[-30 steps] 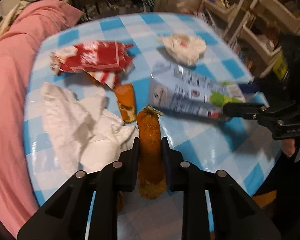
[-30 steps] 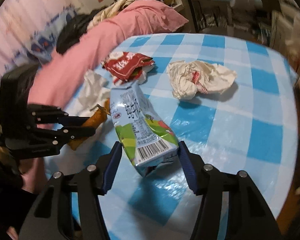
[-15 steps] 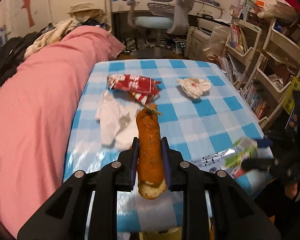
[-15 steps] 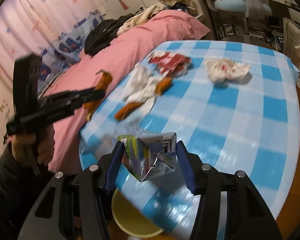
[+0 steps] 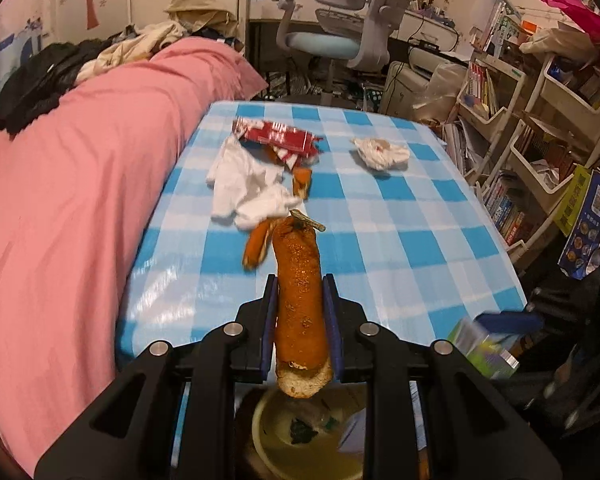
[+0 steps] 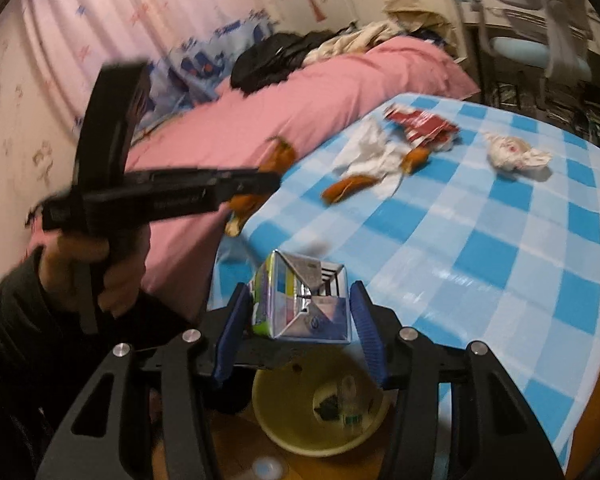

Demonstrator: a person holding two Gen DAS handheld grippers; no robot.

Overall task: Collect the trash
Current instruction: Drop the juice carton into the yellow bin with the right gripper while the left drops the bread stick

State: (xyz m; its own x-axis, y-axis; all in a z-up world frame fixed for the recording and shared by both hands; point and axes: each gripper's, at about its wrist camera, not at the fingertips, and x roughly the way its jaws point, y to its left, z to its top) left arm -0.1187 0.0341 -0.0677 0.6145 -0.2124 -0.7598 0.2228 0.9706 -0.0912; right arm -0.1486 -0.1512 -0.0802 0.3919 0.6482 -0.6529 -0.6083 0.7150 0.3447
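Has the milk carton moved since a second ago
Yes. The milk carton, between the right gripper jaws that have just been closing, came off the checkered table toward its near edge, above the yellow bin.

Wrist views, shared checked table (image 5: pixel 400 240)

The desk (image 5: pixel 400 240) has a glossy plastic-looking checked cover, the crumpled tissue (image 5: pixel 252 188) is matt paper, the peel (image 5: pixel 300 300) looks rough and pitted, the carton (image 6: pixel 304 304) shiny foil-ish.
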